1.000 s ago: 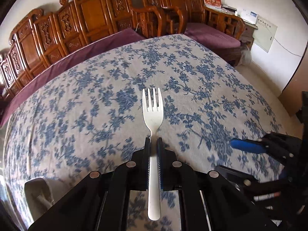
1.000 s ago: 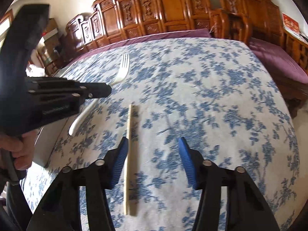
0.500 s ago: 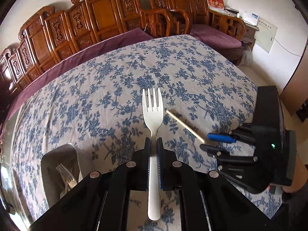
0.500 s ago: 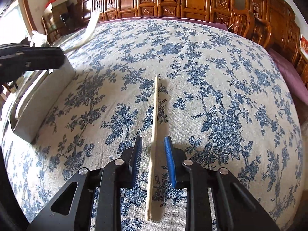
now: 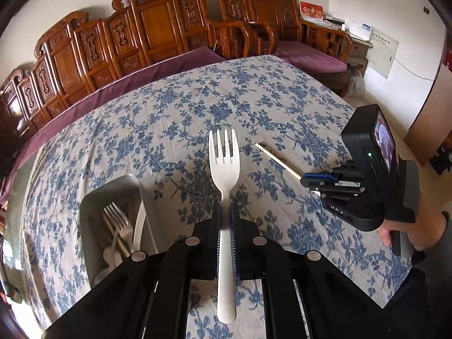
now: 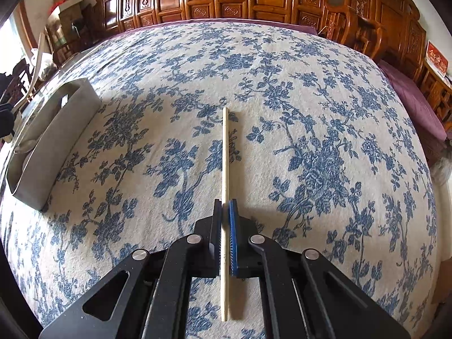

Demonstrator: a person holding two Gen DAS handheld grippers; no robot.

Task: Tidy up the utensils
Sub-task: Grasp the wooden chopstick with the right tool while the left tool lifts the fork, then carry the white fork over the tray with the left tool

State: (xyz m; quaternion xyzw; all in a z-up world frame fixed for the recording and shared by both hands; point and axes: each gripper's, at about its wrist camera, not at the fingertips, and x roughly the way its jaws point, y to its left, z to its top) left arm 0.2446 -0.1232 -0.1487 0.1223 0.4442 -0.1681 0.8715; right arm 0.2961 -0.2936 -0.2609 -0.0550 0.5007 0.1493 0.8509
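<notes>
Right gripper [image 6: 225,212] fingers have just closed, pinching the chopstick [image 6: 225,152] near its near end, the stick lying on the bench cloth. Lift level. Left gripper [image 5: 225,212] fingers pinch the white fork [image 5: 225,175]; lower it tines-first into the metal bin [image 5: 93,206].

Right claw [image 6: 225,212] clamps a pale chopstick [image 6: 225,152] lying on the floral tablecloth [image 6: 310,113].

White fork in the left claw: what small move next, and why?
Probably carry the white fork, gripped in the shut left claw, over the metal bin on its left and release it there; other forks already lie inside.
</notes>
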